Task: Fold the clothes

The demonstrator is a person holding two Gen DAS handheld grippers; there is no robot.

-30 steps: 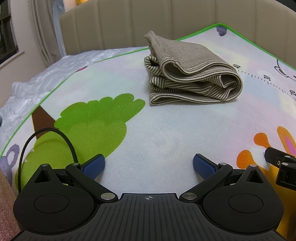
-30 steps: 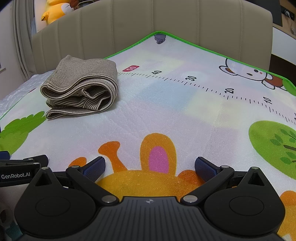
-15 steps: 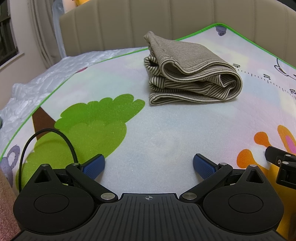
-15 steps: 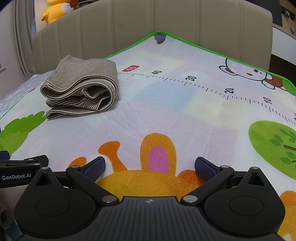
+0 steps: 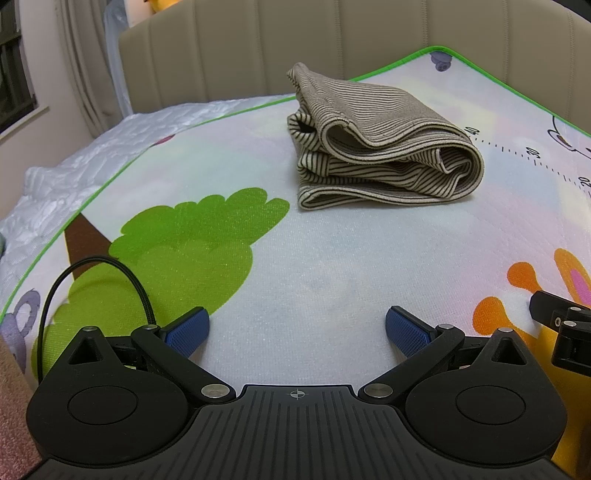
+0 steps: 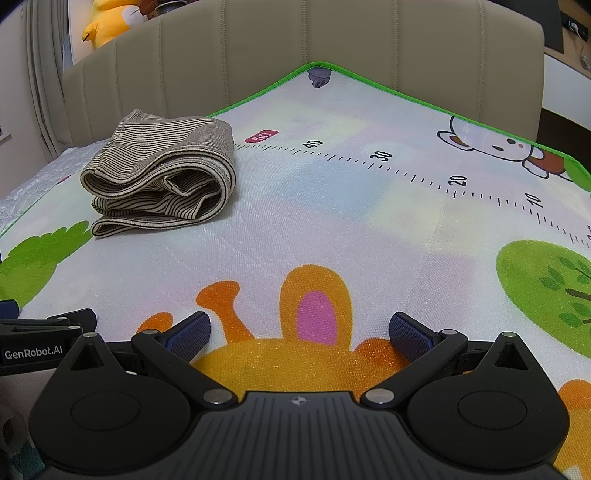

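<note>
While the left hand-held gripper (image 5: pixel 295 326) sits low over the play mat (image 5: pixel 332 266), its blue pads (image 5: pixel 186 330) stand wide apart with nothing between them. Far ahead and a little right of centre lies the folded striped garment (image 5: pixel 384 147), a thick bundle of several layers resting on the mat, well apart from the fingers. The fold's rounded side faces right, next to the printed ruler marks (image 5: pixel 535 153). A green cartoon tree (image 5: pixel 177 251) fills the mat's near left part, and a thin black cable (image 5: pixel 92 266) loops up just left of the left finger. At the right edge a black piece of the other tool (image 5: pixel 561 332) pokes in over an orange print. Beyond the mat's green border a white quilted bedspread (image 5: pixel 92 162) shows at the left, with a beige padded headboard (image 5: pixel 295 48) at the far side.

From the right wrist view, the right hand-held gripper (image 6: pixel 299 330) is likewise spread wide and empty, hovering above an orange cartoon figure (image 6: pixel 314 314). The striped garment (image 6: pixel 162 173) lies far left on the mat (image 6: pixel 332 221), near its far left border. The ruler print (image 6: pixel 384 157) runs from the garment toward the right. A yellow plush toy (image 6: pixel 110 22), possibly a duck, sits behind the headboard (image 6: pixel 295 55) at the top left.
</note>
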